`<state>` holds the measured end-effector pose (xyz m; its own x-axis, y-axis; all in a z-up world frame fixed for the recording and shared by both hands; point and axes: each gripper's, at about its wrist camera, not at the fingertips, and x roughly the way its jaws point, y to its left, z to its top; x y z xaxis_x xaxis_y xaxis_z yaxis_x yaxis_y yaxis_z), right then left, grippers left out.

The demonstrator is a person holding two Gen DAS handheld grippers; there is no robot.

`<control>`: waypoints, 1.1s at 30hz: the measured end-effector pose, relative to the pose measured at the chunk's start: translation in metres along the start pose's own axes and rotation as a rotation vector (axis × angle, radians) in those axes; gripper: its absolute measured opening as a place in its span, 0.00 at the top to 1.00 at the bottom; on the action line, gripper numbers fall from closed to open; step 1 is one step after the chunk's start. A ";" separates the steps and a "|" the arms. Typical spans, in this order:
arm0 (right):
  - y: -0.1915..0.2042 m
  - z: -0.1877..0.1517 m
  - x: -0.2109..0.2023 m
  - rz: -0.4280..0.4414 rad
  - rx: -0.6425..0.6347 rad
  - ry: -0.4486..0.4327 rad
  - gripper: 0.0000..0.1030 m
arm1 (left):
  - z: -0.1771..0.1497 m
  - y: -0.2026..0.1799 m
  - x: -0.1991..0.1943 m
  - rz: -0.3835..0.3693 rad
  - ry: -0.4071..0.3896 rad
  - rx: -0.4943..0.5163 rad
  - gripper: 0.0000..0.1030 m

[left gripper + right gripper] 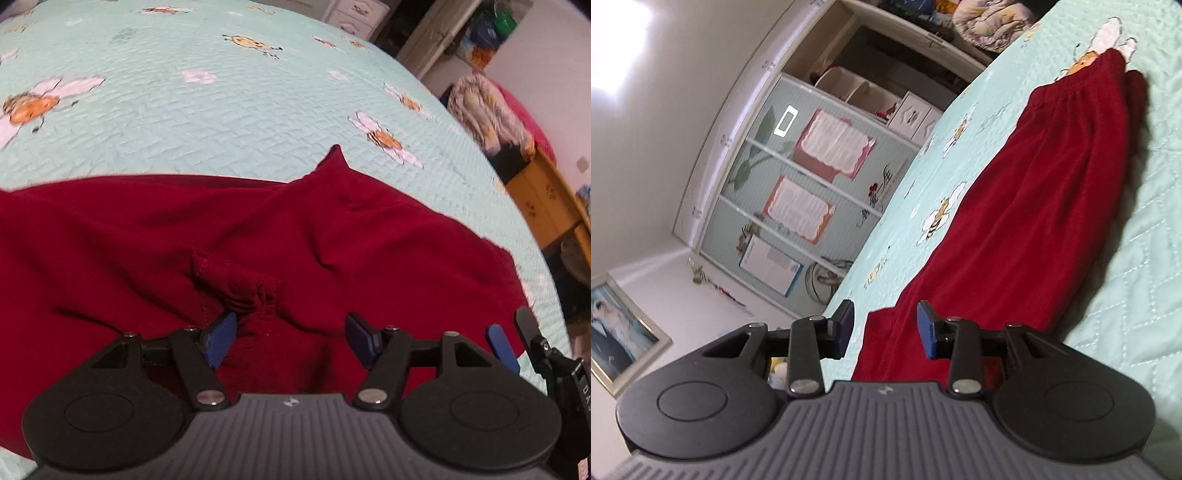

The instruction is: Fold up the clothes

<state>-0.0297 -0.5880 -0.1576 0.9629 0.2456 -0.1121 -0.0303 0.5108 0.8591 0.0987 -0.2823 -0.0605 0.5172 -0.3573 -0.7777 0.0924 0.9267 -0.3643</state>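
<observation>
A dark red garment (258,236) lies spread on a pale green quilted bedspread (207,122) printed with bees. My left gripper (290,338) hovers just over its bunched, gathered part, jaws open, nothing between the blue pads. At the right edge of the left wrist view the other gripper's blue pad (502,347) shows. In the right wrist view the garment (1027,206) stretches away as a long red strip. My right gripper (886,328) is open at its near end, with the cloth's edge lying between the pads but not pinched.
The bed's far edge meets white drawers (354,16) and a wardrobe with glass doors and posters (812,155). A bundled blanket (484,110) sits on a wooden cabinet (546,206) beside the bed. A framed photo (617,332) hangs on the wall.
</observation>
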 end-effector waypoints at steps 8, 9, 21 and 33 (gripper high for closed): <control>0.001 0.003 -0.001 0.006 -0.016 0.000 0.62 | -0.010 -0.015 -0.029 0.043 -0.123 -0.021 0.35; 0.001 0.002 -0.001 0.006 -0.018 0.001 0.62 | -0.013 -0.016 -0.019 0.044 -0.079 -0.009 0.35; 0.004 0.000 -0.004 0.008 -0.037 -0.003 0.61 | -0.015 -0.022 -0.013 0.056 -0.016 -0.034 0.32; 0.004 0.004 -0.013 -0.002 -0.041 -0.047 0.60 | -0.006 -0.031 -0.016 0.040 -0.010 -0.095 0.33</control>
<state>-0.0411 -0.5924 -0.1508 0.9746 0.2055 -0.0894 -0.0381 0.5451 0.8375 0.0824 -0.3056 -0.0400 0.5273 -0.3183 -0.7878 -0.0096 0.9249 -0.3801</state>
